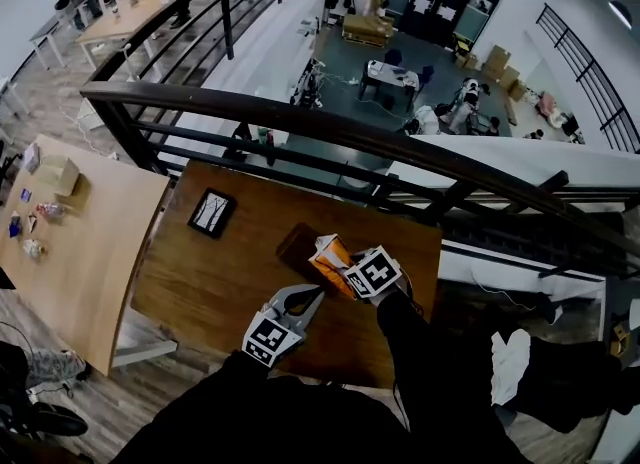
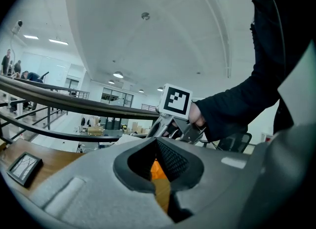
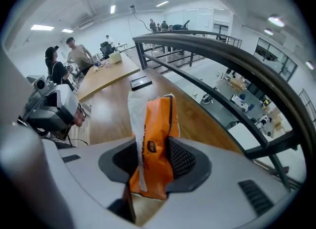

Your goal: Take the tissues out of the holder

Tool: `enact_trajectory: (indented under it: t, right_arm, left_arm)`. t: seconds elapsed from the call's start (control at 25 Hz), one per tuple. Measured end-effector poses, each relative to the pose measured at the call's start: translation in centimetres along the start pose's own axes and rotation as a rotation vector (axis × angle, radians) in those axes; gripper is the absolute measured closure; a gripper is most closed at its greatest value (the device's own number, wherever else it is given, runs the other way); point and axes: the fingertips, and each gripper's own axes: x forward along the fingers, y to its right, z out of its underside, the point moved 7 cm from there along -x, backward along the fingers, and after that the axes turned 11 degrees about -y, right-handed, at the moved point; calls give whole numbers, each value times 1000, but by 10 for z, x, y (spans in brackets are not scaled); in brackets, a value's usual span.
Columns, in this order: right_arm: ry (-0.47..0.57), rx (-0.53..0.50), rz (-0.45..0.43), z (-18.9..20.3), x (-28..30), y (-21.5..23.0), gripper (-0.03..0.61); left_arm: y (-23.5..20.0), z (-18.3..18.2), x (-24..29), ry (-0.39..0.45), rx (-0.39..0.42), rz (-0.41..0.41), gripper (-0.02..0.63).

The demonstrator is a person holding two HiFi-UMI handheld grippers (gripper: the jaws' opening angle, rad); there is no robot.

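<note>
The orange tissue pack (image 3: 157,139) is pinched between the jaws of the right gripper (image 3: 154,157), which press on its two faces. It stands up out of them, and a white tissue (image 3: 134,105) runs up its left edge. In the head view the pack (image 1: 328,255) sits at the right end of the dark brown holder (image 1: 296,244), tilted. That view does not show whether the pack still touches the holder. The holder lies on the dark wooden surface (image 1: 240,282), toward its right half.

The left gripper (image 1: 305,302) is just beside the holder on the person's side and points toward the pack. In its own view its jaws are drawn together at the tips with nothing held. A sliver of orange shows through the narrow gap behind them.

A small black square frame (image 1: 212,212) lies on the surface well to the left of the holder. A dark metal railing (image 1: 300,117) runs along the far edge, with a lower floor beyond it.
</note>
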Motion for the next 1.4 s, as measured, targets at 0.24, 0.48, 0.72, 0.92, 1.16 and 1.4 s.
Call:
enact_trajectory:
  t: [0.24,0.48,0.72,0.92,1.16,1.4]
  right_arm:
    - [-7,58,11,51,-14,15,420]
    - [-24,129,18,98,-8,30,420]
    - [-37,191,-3,142,0,42,420]
    - [-56,221,-24,153,24,42,419]
    - [-86,237,-39,158,51,40,419]
    - [-107,237,-46,162,74,35,419]
  left_arm:
    - [31,-1,26,-19,22,52,604]
    - [49,10,55,-56,38,112,604]
    - [72,16,83,-106,56,162,604]
    - [66,32,98,-151,58,183,604]
    - [55,45,107,-193,48,195,604]
    - [44,57,114,-224,23,189,604]
